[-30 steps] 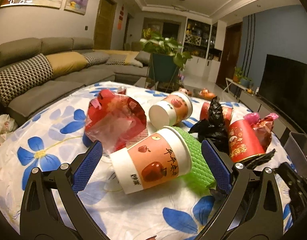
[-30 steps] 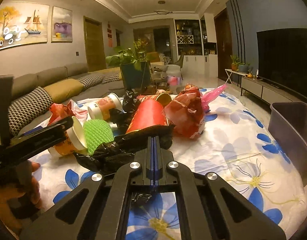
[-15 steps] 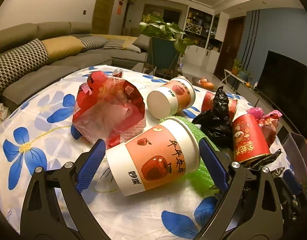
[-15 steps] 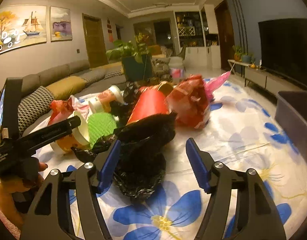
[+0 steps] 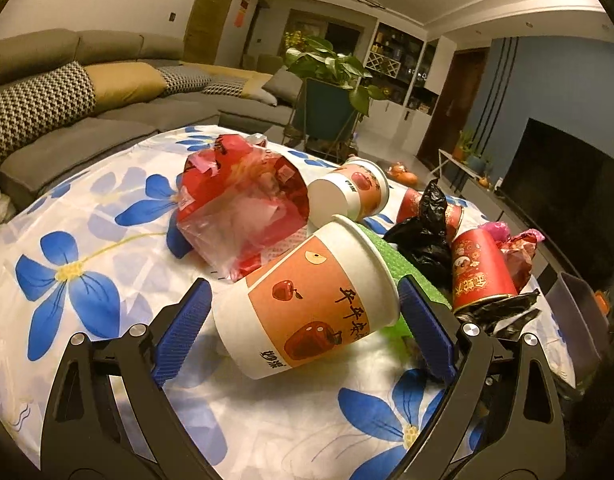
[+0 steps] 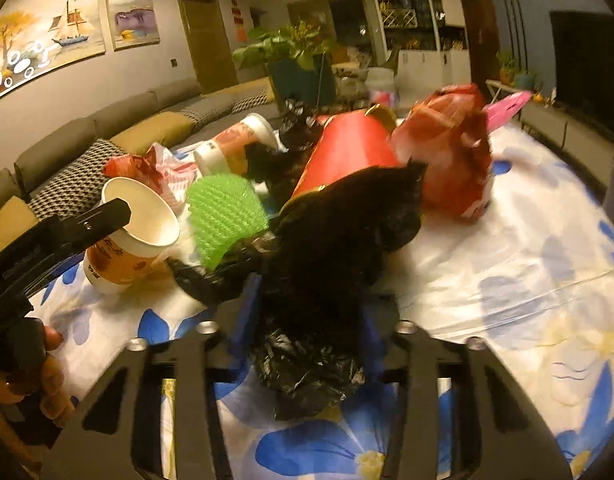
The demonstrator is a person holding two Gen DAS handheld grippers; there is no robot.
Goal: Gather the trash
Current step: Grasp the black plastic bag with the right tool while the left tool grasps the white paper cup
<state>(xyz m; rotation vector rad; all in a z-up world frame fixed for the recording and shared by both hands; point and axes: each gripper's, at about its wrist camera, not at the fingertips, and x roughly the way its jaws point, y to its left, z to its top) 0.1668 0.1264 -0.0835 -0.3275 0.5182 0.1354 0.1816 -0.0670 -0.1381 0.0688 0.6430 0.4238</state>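
Note:
A paper cup (image 5: pixel 307 304) with an orange apple label lies on its side on the flowered tablecloth (image 5: pixel 87 280). My left gripper (image 5: pixel 305 332) is open and straddles it, one blue pad by the base and one by the rim. A green foam net (image 5: pixel 391 256) lies just behind the cup. In the right wrist view, my right gripper (image 6: pixel 307 328) is shut on a crumpled black plastic bag (image 6: pixel 327 264) that bulges up between the pads. Behind it lie a red cup (image 6: pixel 343 152), a red snack bag (image 6: pixel 447 152) and the same green foam net (image 6: pixel 225 212).
A red plastic bag (image 5: pixel 243 204), a second paper cup (image 5: pixel 351 192) and another black bag (image 5: pixel 423 236) lie farther back. A grey bin (image 5: pixel 579 320) stands off the table's right edge. The sofa (image 5: pixel 67 120) runs along the left. A person's hand (image 6: pixel 47 380) holds the left gripper.
My right gripper opened from shut, moved forward over the black bag and closed on it. My left gripper edged closer around the paper cup and stayed open.

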